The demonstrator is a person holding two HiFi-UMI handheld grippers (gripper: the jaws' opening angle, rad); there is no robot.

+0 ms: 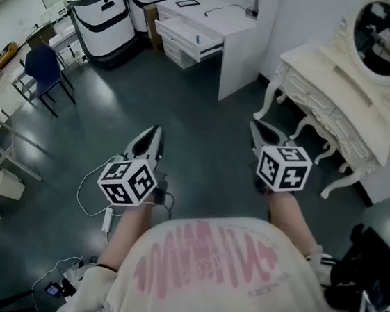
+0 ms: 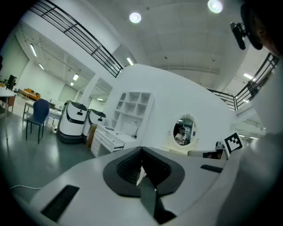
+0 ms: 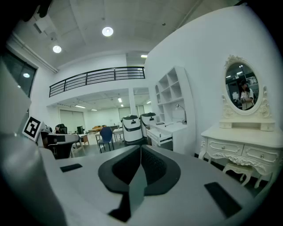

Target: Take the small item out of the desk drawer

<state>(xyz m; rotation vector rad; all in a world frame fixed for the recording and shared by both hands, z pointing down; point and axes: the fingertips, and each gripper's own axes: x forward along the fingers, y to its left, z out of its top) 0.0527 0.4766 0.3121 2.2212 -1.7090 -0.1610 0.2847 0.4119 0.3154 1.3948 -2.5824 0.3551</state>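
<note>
A white desk (image 1: 224, 22) stands at the far side of the room, with one drawer (image 1: 189, 38) pulled out on its left side. What lies in the drawer cannot be made out from here. My left gripper (image 1: 154, 132) is held in the air over the dark floor, far short of the desk, with its jaws together and nothing between them. My right gripper (image 1: 256, 128) hovers beside it, also shut and empty. The desk (image 2: 108, 139) shows far ahead past the closed left gripper (image 2: 141, 151), and the desk (image 3: 166, 132) again beyond the closed right gripper (image 3: 140, 148).
A cream dressing table (image 1: 333, 108) with an oval mirror (image 1: 384, 30) stands close on the right. Two white-and-black machines (image 1: 102, 19) sit left of the desk. A blue chair (image 1: 44, 65) and tables line the left side. Cables (image 1: 95, 200) lie on the floor.
</note>
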